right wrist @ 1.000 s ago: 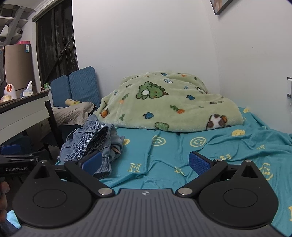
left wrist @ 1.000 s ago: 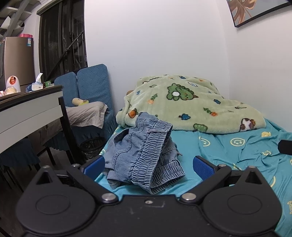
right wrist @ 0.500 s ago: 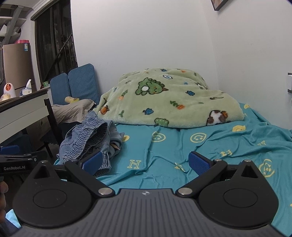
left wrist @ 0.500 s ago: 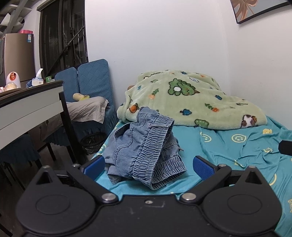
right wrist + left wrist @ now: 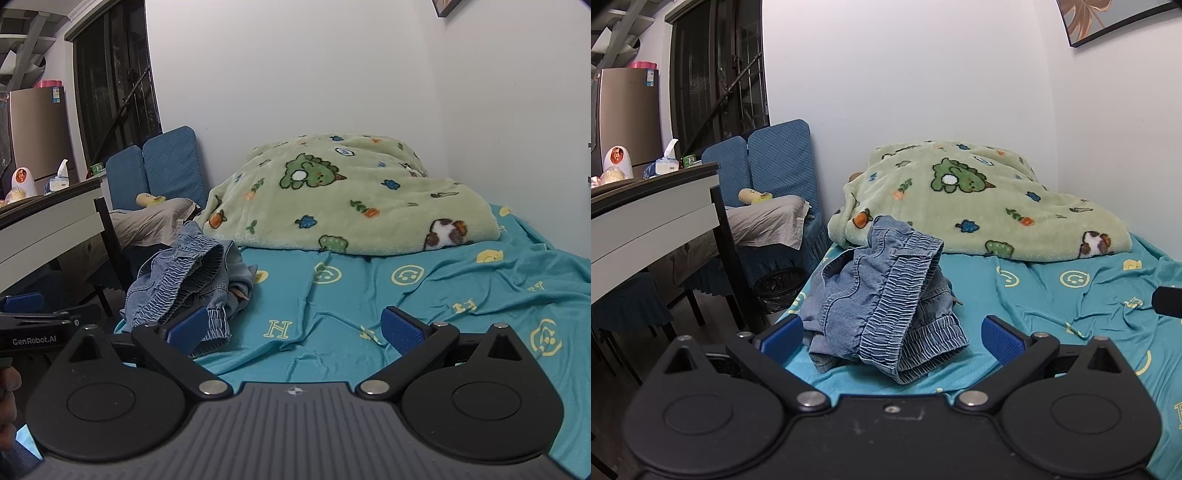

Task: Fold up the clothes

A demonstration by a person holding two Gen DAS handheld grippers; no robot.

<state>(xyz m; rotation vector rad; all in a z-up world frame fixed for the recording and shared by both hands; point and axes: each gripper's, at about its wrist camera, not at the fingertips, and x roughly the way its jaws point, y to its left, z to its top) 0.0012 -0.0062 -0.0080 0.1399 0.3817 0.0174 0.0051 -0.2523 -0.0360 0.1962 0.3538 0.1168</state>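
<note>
Denim garment (image 5: 882, 295): lay crumpled in a heap near the left edge of the bed, elastic waistband uppermost, unfolded; looked like jeans or shorts, could not tell which.
Bed sheet (image 5: 369, 295): teal, printed with yellow smiley faces and letters, wrinkled across the bed.
Blanket (image 5: 343, 195): pale green fleece with dinosaur and carrot print, bunched at the far end of the bed, just behind the denim.
Left gripper (image 5: 892, 338): jaws wide apart, empty, aimed at the denim heap, blue pads either side of it in view, not touching it.
Right gripper (image 5: 295, 328): jaws spread wide, empty, held over bare sheet, denim off to its left.
Table (image 5: 653, 218): stood left of the bed, well apart from the denim.
Chairs (image 5: 775, 158): blue-covered, against the wall beyond the table.
</note>
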